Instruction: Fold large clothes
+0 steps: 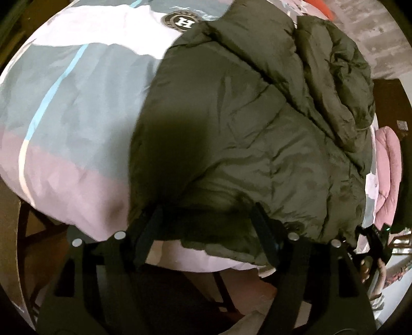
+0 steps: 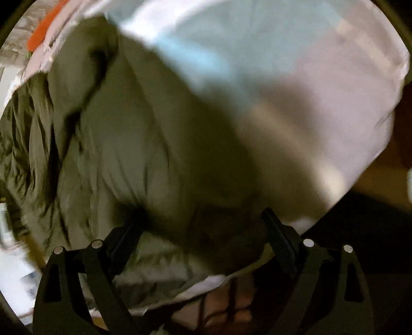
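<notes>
A dark olive puffer jacket (image 1: 244,123) lies spread on the bed, its hem toward me. My left gripper (image 1: 208,214) is open, its two fingers spread just over the jacket's near hem, holding nothing. In the right wrist view the same jacket (image 2: 123,154) is blurred by motion. My right gripper (image 2: 203,219) is open, its fingers wide apart above the jacket's near edge. The right gripper also shows at the right edge of the left wrist view (image 1: 378,242), held in a hand.
The bed cover (image 1: 77,103) has pink, grey-blue and white blocks and a round "H" badge (image 1: 184,22). A pink quilted item (image 1: 388,175) lies at the right. An orange object (image 2: 43,28) sits beyond the bed. The bed's near edge drops to dark floor.
</notes>
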{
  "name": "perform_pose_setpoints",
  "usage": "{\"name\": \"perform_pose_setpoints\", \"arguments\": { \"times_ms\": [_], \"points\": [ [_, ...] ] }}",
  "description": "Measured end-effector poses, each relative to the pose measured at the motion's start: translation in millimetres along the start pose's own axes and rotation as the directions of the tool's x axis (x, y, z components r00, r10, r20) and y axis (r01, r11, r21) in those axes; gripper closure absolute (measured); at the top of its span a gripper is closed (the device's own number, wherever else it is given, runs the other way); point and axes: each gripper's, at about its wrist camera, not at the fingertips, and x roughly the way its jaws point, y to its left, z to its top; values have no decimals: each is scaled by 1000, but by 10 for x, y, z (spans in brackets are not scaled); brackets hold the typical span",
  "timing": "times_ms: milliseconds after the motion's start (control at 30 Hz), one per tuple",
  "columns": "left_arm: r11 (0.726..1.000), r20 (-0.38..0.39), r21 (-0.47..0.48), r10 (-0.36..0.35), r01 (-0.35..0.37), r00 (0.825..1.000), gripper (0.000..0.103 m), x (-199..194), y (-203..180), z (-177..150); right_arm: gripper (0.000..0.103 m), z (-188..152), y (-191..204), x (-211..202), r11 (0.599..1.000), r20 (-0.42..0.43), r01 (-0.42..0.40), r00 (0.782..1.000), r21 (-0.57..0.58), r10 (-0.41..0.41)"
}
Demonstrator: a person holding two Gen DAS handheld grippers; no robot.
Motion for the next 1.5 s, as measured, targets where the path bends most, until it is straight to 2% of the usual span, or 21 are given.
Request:
{"name": "perform_pose_setpoints", "arguments": {
  "times_ms": [67,100,167,233,333,367,433,467,500,600,700,767,833,900,967,1067,1133,1233,1300,1400,1500],
  "points": [
    [999,11,-31,-23,24,1000,27,-100,116,-16,6,-54,41,60,999,-38,-30,999,-17,29],
    [999,14,-42,-25,26,1000,18,-123,141,-11,6,-70,85,49,999,-35,-30,999,-35,29],
    [997,19,-75,-9,10,1000,9,-185,240,-6,7,-99,135,37,998,-26,-38,999,-54,37],
    [993,4,-117,-22,22,1000,9,-156,346,-1,13,-120,162,32,996,-23,-59,998,-62,57],
    [969,-54,-221,-129,114,990,9,-37,587,-31,20,-225,113,8,995,-15,-75,997,-63,74],
    [952,-65,-263,-180,157,982,11,32,648,-48,25,-250,131,-6,995,-10,-79,997,-64,79],
    [939,-64,-294,-203,176,977,32,112,681,-66,39,-274,125,-38,993,9,-91,996,-70,92],
    [945,-71,-292,-173,146,982,61,142,693,-75,56,-273,114,-49,991,14,-114,993,-71,115],
    [946,-81,-293,-167,136,983,77,249,616,-63,74,-268,113,-39,988,12,-136,990,-70,137],
    [901,-78,-377,-262,215,962,93,312,765,-99,85,-284,120,-100,982,40,-173,984,-76,176],
    [894,-68,-395,-259,212,963,96,315,795,-114,88,-124,114,-117,980,39,-181,982,-79,185],
    [891,-37,-385,-275,241,961,98,184,734,-112,90,-106,95,-225,959,58,-276,958,-72,280],
    [886,23,-346,-320,308,947,98,-36,647,-43,91,-94,178,-395,918,79,-382,917,-107,391],
    [863,120,-283,-401,418,908,99,-376,536,118,92,-64,356,-656,841,101,-510,841,-183,532],
    [848,194,-211,-451,486,871,99,-678,370,301,92,12,513,-933,800,123,-539,804,-263,582],
    [876,279,-88,-435,474,856,99,-1033,42,621,92,247,917,-1318,761,153,-537,772,-364,617],
    [869,314,-42,-457,493,832,99,-1176,-161,874,92,474,1211,-1521,731,163,-551,742,-403,650],
    [879,373,-12,-439,477,817,99,-1296,-378,1237,93,863,1619,-1663,711,192,-540,719,-451,668],
    [892,405,-17,-406,451,819,99,-1328,-519,1584,93,1170,1815,-1640,705,195,-554,708,-442,679],
    [920,407,-34,-345,391,846,99,-1232,-761,2038,93,1547,2176,-1397,722,227,-530,713,-445,663],
    [951,409,-34,-266,306,873,99,-1055,-1035,2456,93,1939,2316,-1060,755,228,-508,745,-414,626]
  ]
}}
